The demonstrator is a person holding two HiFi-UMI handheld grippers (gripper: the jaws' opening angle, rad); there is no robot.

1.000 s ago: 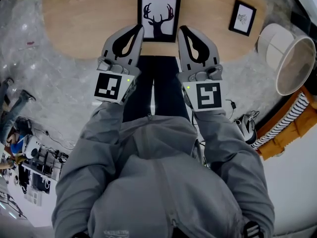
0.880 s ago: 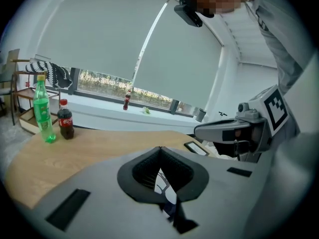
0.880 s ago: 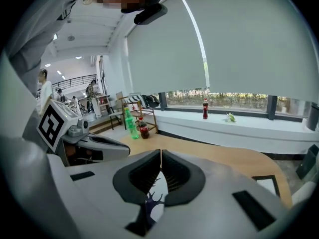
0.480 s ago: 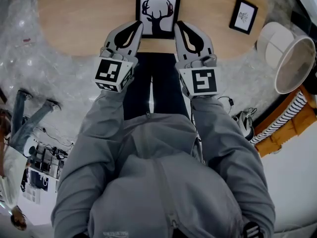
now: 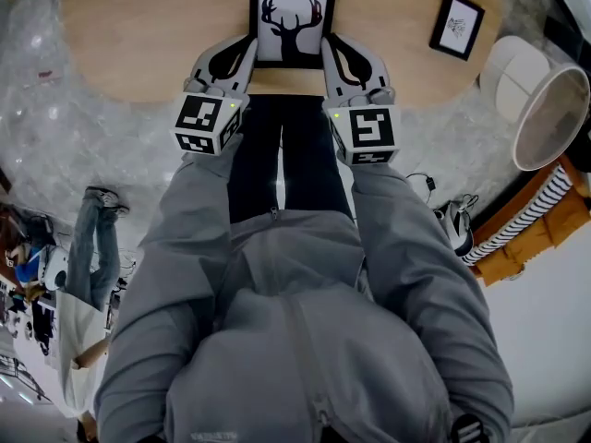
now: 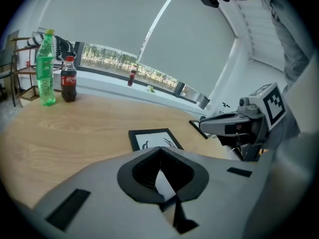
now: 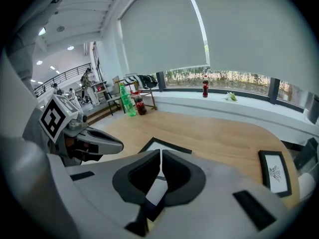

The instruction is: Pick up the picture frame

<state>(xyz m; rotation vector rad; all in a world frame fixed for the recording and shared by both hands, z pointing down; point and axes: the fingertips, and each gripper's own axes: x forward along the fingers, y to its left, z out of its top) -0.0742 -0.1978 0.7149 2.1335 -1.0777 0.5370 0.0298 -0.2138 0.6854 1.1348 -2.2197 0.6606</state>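
A black picture frame (image 5: 292, 18) with a deer silhouette lies flat on the wooden table (image 5: 138, 44), close to the near edge. My left gripper (image 5: 247, 46) is shut and empty, its tips at the frame's near left corner. My right gripper (image 5: 331, 44) is shut too, holding nothing, at the near right corner. In the left gripper view the picture frame (image 6: 152, 139) lies just beyond the closed tips of the left gripper (image 6: 160, 148). In the right gripper view the picture frame (image 7: 164, 146) shows past the closed tips of the right gripper (image 7: 161, 152). Whether either gripper touches the frame I cannot tell.
A smaller black frame (image 5: 459, 24) lies at the table's right end. A green bottle (image 6: 46, 68) and a cola bottle (image 6: 68, 78) stand at the far left. A white lampshade (image 5: 545, 109) lies on the floor to the right. A person's legs (image 5: 92, 238) show at the left.
Both grippers have sunk and moved forward toward the deer frame, from in front of the table edge to either side of its near corners. Both stayed shut.
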